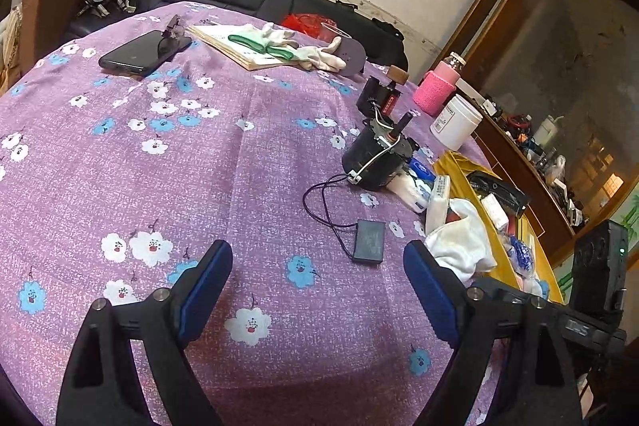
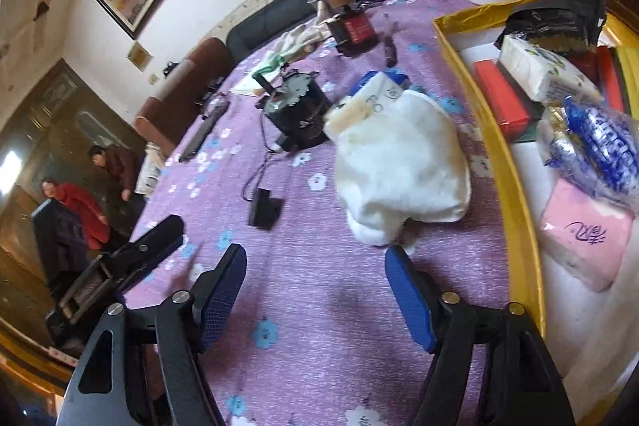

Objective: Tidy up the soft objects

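the white cloth (image 2: 399,162) lies crumpled on the purple flowered desk (image 2: 319,266), just beside the yellow tray (image 2: 491,130), near a black motor (image 2: 297,114). both the right gripper (image 2: 315,286) and left gripper (image 1: 317,278) hover empty, jaws apart.

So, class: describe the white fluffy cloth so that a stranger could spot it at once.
Find the yellow box at the edge of the purple flowered tablecloth. Just outside its wall lies the white fluffy cloth, crumpled in a heap. Unlike the hard black motor beside it, it is soft, pale and plush.
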`<state>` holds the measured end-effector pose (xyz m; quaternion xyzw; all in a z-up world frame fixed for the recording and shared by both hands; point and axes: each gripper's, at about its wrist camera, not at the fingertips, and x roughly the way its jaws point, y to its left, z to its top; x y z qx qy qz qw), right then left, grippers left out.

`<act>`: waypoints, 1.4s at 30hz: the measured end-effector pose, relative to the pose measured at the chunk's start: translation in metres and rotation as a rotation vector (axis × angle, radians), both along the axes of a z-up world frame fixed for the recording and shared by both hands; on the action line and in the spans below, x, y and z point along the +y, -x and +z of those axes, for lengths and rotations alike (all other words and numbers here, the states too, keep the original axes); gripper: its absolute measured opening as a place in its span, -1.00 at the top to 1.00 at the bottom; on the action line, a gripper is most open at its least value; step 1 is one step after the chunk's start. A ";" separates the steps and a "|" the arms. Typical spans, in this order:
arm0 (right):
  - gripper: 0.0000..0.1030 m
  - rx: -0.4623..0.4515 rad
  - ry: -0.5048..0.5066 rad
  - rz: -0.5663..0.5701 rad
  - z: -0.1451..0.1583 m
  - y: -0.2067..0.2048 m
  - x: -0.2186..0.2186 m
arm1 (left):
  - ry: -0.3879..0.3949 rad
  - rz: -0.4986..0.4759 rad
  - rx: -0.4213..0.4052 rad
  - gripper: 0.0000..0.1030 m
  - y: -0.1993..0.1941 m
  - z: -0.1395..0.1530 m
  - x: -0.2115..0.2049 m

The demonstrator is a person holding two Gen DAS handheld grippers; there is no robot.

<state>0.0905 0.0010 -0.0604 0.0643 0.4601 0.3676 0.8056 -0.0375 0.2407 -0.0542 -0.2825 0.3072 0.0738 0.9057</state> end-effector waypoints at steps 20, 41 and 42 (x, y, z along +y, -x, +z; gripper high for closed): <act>-0.44 -0.084 0.276 0.054 0.021 -0.093 0.076 | -0.002 -0.018 -0.029 -0.68 0.003 0.003 -0.002; -0.03 -0.046 0.312 0.080 0.038 -0.159 0.098 | 0.007 -0.019 -0.029 -0.69 0.002 0.001 0.000; -0.03 -0.023 0.285 0.086 0.038 -0.161 0.093 | 0.007 -0.020 -0.028 -0.69 0.002 0.001 0.000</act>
